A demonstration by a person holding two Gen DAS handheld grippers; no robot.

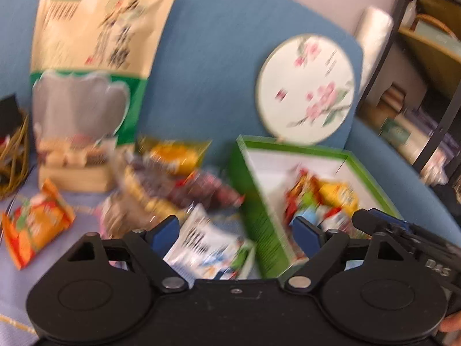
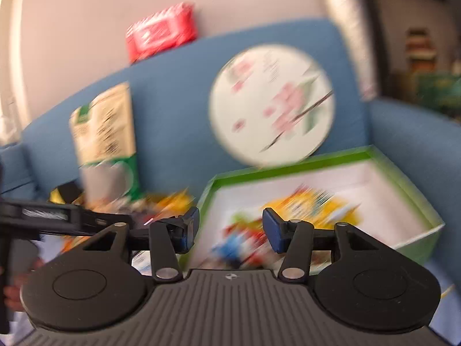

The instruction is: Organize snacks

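Snacks in crinkly foil packets lie heaped beside a green cardboard box on the blue fabric sofa; both tongs, left and right, stand released, holding nothing.

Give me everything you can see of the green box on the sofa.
The green box is an open, lidless carton, seemingly cardboard: bright green outside and rim, white inside. It sits on the blue sofa in front of the round floral fan, holding several colourful snack packets. More packets lie outside its left wall.

Bright even daylight, heavy motion blur, fisheye-bent edges, no glare
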